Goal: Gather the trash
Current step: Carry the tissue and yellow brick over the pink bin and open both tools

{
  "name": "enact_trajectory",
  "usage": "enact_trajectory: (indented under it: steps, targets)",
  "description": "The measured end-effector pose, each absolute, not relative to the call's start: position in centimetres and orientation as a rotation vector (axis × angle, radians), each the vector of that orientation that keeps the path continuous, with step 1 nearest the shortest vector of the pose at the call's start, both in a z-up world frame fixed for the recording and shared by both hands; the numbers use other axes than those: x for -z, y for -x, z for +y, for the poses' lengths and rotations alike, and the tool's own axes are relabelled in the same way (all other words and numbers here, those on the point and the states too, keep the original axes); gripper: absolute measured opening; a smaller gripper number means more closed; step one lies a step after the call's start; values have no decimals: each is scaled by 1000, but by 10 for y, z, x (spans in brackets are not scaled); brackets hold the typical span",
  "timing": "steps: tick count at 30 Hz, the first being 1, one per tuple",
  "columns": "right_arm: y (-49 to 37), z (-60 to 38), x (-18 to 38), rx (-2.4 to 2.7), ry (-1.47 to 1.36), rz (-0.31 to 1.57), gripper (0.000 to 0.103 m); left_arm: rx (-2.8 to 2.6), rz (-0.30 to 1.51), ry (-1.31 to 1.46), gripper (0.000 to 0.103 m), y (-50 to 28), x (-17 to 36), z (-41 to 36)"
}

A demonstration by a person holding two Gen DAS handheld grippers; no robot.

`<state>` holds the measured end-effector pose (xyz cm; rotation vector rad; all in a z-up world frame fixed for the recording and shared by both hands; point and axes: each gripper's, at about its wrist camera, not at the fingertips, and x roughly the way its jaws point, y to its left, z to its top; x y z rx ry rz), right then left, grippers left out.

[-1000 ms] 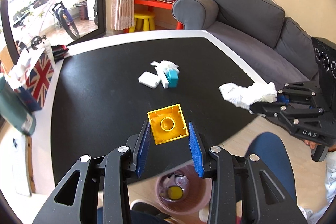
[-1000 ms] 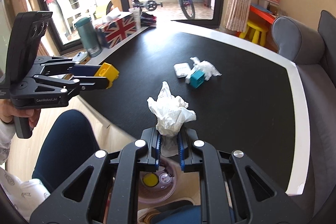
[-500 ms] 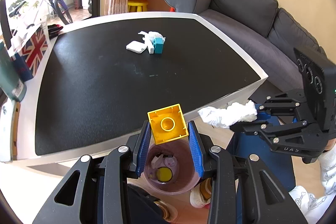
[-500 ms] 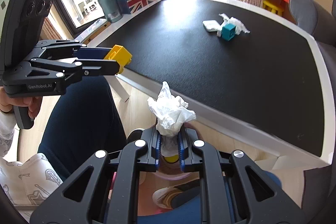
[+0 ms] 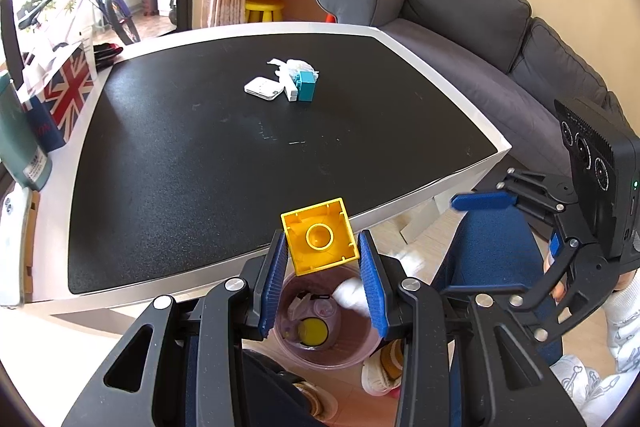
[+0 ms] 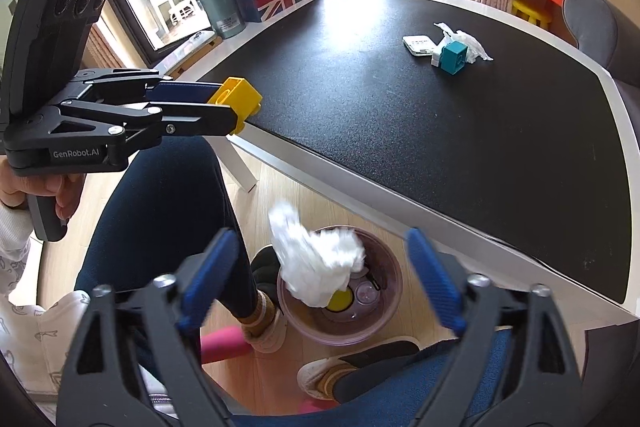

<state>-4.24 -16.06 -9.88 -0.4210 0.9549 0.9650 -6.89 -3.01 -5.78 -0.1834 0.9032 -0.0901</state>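
While left fingers (image 5: pixel 322 269) clamp a yellow block (image 5: pixel 319 235), right fingers (image 6: pixel 320 279) gape empty beside the black table (image 5: pixel 200 155).

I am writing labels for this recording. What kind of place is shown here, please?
Most likely the living room of a home. A grey sofa stands beside the black-topped table, a bicycle is parked by the glass door, and a small yellow stool sits under a red desk.

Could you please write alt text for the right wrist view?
The right hand-held gripper stands open above a pink bin on the floor, a crumpled white tissue loose between its fingers. At left, the left hand-held gripper grips a yellow block beside the black table.
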Motion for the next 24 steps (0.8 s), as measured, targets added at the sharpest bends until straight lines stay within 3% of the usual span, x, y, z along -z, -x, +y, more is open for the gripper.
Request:
enact_trajectory:
  steps: [24]
  targets:
    - [20, -190, 76, -806, 332, 933, 96, 201, 977, 135, 36, 63, 71, -61]
